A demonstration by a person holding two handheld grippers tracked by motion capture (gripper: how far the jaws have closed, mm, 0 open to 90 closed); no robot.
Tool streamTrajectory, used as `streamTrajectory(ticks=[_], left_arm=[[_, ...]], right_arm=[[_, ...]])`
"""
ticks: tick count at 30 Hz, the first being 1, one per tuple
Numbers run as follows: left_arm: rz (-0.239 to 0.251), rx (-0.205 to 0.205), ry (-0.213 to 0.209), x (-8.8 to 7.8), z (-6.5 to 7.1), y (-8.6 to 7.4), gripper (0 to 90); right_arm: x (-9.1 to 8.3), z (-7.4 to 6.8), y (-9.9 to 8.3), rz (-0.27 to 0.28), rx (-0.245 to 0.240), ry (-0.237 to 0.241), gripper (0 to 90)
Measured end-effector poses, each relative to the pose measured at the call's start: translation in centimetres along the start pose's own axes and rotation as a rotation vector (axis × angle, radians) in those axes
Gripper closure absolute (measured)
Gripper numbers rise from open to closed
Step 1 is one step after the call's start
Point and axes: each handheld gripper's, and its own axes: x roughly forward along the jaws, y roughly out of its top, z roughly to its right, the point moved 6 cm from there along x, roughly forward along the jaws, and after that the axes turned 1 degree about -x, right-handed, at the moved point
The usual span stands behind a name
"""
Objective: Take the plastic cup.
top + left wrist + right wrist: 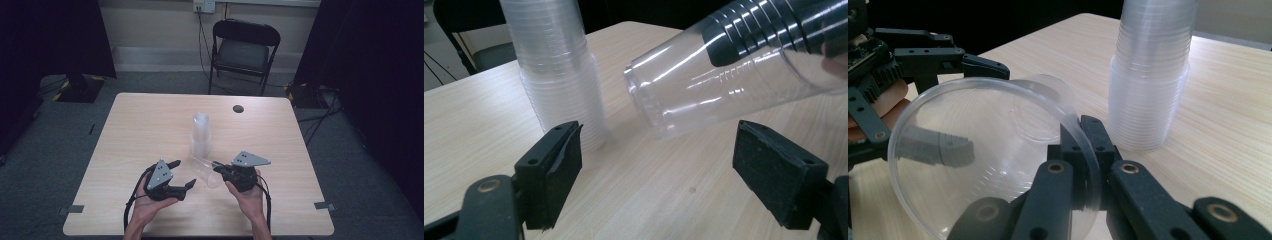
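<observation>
Clear plastic cup [205, 173] lies tilted above the worktop [140, 125], its rim pinched in the right gripper's [218, 167] closed jaws, just in front of the upright cup stack [200, 136]. The left gripper [182, 174] waits beside it, jaws wide and empty. To seat it well, I'd steady the ribbed, see-through wall gently, since it would likely crush.

Soft, even overhead light falls on the pale wooden table [150, 130]; the surroundings stay dim, and white glare streaks the clear plastic cup [704, 95] beyond the jaws.
</observation>
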Motion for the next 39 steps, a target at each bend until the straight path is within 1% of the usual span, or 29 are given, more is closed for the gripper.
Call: streamTrajectory(ticks=[2,5,6,8,10,12,13,14,15,17,18,20,22,23,24,25,26,28,29,31,33,35,37,38,39], left_arm=[[-0.017,0.022,-0.002,0.1,0.3,-0.1,18.6],[-0.024,0.064,0.000,0.2,1.1,-0.3,18.7],[-0.031,0.073,-0.001,0.2,1.1,-0.3,18.4],[-0.034,0.087,0.016,0.5,1.2,-0.4,18.3],[-0.015,0.085,0.021,0.7,1.3,-0.5,18.4],[-0.022,0.103,0.027,0.8,1.2,-0.7,18.8],[-0.021,0.102,0.031,0.9,1.2,-0.7,18.9],[-0.021,0.112,0.034,0.9,1.2,-0.8,18.8],[-0.032,0.125,0.035,0.9,1.1,-0.9,18.6],[-0.034,0.109,0.042,1.1,1.2,-1.0,18.6],[-0.040,0.112,0.044,1.1,1.2,-1.1,18.7],[-0.051,0.142,0.044,1.2,1.5,-1.4,18.7],[-0.065,0.159,0.053,1.4,1.6,-1.5,18.6],[-0.061,0.159,0.055,1.6,1.7,-1.5,17.9],[-0.065,0.172,0.056,1.6,1.8,-1.5,18.3],[-0.062,0.172,0.057,1.7,1.9,-1.5,18.1],[-0.067,0.187,0.058,1.8,1.9,-1.5,18.1],[-0.076,0.202,0.068,2.0,2.1,-1.5,17.2],[-0.075,0.195,0.071,2.0,2.1,-1.5,16.8],[-0.086,0.196,0.073,2.1,2.0,-1.6,16.8],[-0.077,0.172,0.066,2.2,2.1,-1.6,16.7],[-0.090,0.200,0.064,2.1,2.0,-1.7,16.8],[-0.091,0.206,0.065,2.2,2.0,-1.8,16.7],[-0.087,0.215,0.064,2.2,2.0,-1.7,16.7],[-0.082,0.215,0.062,2.2,2.1,-1.7,16.9]], right_arm=[[0.1,-0.1,0.1,-0.015,0.001,0.009,89.3],[0.1,-0.2,0.1,-0.029,0.015,0.024,89.3],[0.2,-0.3,0.1,-0.037,0.019,0.033,89.3],[0.2,-0.5,0.1,-0.055,0.014,0.037,89.3],[0.4,-0.6,0.1,-0.078,0.013,0.044,89.3],[0.6,-0.7,0.2,-0.101,0.010,0.050,89.3],[0.7,-0.7,0.2,-0.111,0.008,0.051,89.3],[0.7,-0.7,0.2,-0.120,0.013,0.053,89.3],[0.9,-0.7,0.2,-0.131,0.013,0.055,89.3],[1.1,-0.8,0.2,-0.152,0.017,0.059,89.3],[1.3,-0.8,0.2,-0.167,0.019,0.060,89.3],[1.5,-0.8,-0.1,-0.193,0.016,0.057,89.4],[1.8,-0.8,-0.3,-0.215,0.023,0.064,89.4],[1.9,-0.8,-0.4,-0.223,0.025,0.070,89.4],[2.0,-0.9,-0.4,-0.229,0.027,0.071,89.4],[2.1,-0.9,-0.4,-0.234,0.031,0.076,89.4],[2.2,-1.0,-0.4,-0.242,0.033,0.079,89.4],[2.5,-1.1,-0.4,-0.252,0.030,0.088,89.3],[2.6,-1.1,-0.4,-0.254,0.028,0.087,89.3],[2.7,-1.2,-0.4,-0.262,0.028,0.088,89.3],[2.9,-1.1,-0.5,-0.272,0.037,0.091,89.2],[3.1,-1.1,-0.5,-0.290,0.045,0.091,89.1],[3.2,-1.2,-0.6,-0.305,0.047,0.089,89.0],[3.2,-1.2,-0.6,-0.307,0.044,0.086,89.0],[3.2,-1.2,-0.6,-0.305,0.048,0.093,89.1]])
